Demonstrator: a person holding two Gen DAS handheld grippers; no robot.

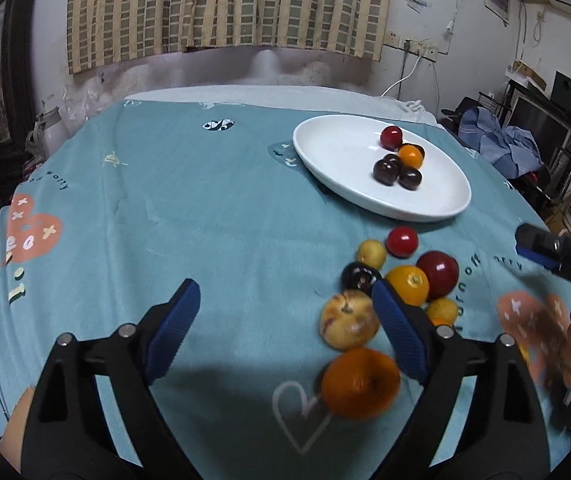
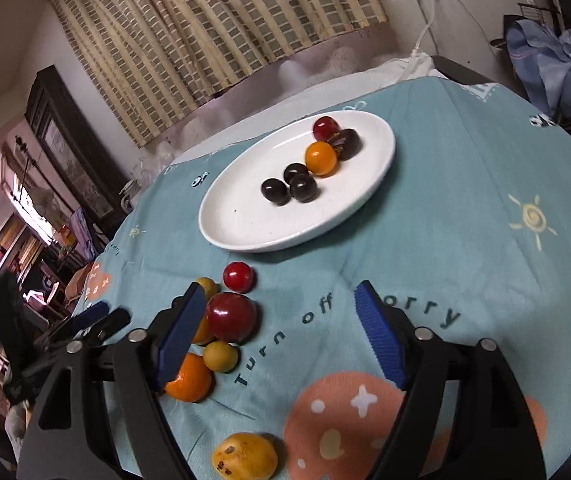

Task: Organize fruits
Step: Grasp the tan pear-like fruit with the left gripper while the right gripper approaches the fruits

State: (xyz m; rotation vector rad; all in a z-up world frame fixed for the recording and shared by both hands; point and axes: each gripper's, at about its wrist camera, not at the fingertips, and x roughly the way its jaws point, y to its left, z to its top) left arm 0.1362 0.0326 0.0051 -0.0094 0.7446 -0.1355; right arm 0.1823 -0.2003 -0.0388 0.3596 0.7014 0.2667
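A white plate point(image 1: 337, 148) on the teal tablecloth holds several small fruits: dark plums point(image 1: 385, 170), a red one point(image 1: 390, 137) and an orange one point(image 1: 410, 156). It also shows in the right wrist view point(image 2: 245, 224). A loose pile lies in front of it: a red apple point(image 1: 439, 272), a small red fruit point(image 1: 402, 241), an orange point(image 1: 359, 384), a pale apple point(image 1: 347, 320) and yellow fruits point(image 1: 370, 253). My left gripper point(image 1: 285, 304) is open and empty, left of the pile. My right gripper point(image 2: 281, 312) is open and empty, with the red apple point(image 2: 231, 316) by its left finger.
A yellow spotted fruit point(image 2: 245, 456) lies near the table's front edge. The right gripper point(image 1: 553, 252) and the hand holding it show at the right of the left wrist view. A curtain and wall stand behind the table, with clutter to the sides.
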